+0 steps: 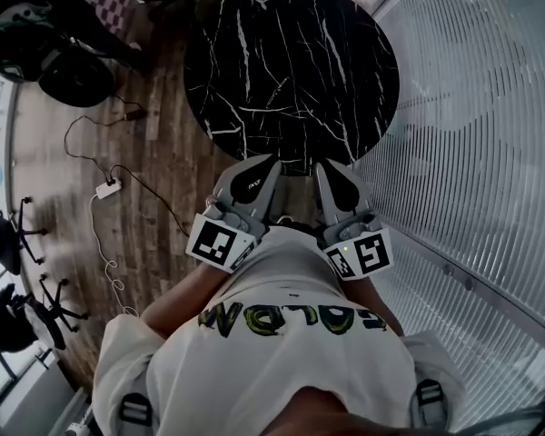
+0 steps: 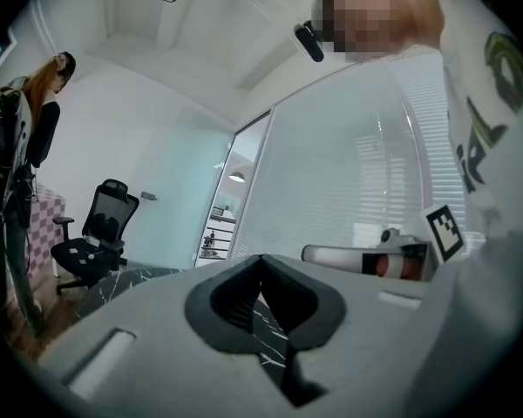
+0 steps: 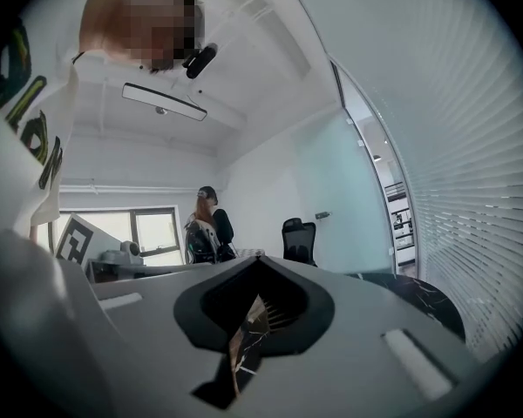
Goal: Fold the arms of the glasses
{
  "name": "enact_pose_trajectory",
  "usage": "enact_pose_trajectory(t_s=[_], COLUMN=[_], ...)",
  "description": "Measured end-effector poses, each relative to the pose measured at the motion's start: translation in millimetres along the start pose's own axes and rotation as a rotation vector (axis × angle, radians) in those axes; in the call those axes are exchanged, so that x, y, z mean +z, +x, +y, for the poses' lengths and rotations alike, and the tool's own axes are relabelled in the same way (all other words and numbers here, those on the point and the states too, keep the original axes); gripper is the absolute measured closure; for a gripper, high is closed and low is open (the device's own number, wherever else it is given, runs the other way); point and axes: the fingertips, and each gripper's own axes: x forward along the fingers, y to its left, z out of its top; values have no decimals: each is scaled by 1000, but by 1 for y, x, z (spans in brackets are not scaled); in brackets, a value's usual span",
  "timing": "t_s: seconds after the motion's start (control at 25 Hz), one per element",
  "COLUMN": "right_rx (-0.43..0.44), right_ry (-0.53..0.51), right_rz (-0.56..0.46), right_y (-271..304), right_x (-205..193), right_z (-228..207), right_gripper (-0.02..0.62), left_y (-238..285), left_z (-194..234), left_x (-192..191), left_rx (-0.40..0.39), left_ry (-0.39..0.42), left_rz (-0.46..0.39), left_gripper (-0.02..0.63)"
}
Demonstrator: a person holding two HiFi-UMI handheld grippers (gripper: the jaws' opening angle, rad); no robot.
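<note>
No glasses show in any view. The round black marble table lies bare ahead of me. I hold both grippers close to my chest, side by side and level, pointing at the table's near edge. The left gripper has its jaws together with nothing between them, and its own view shows the tips meeting. The right gripper is shut too, empty, its tips closed in its own view. Each marker cube sits just in front of my white shirt.
A slatted glass wall runs along the right of the table. On the wooden floor to the left lie a cable and a power strip, with office chairs beyond. A person stands far off by a window.
</note>
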Motion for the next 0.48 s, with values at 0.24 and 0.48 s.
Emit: enact_pose_trajectory(t_s=[0.24, 0.48], right_rx=[-22, -35], right_ry=[-4, 1], right_rz=[-11, 10], right_y=[33, 44], right_x=[2, -4], right_z=[-3, -18], right_gripper=[592, 593], left_y=[13, 27], left_z=[33, 45], left_x=[4, -7], left_rx=[-20, -19], left_ry=[4, 3], left_rz=[17, 47], left_gripper=[604, 604])
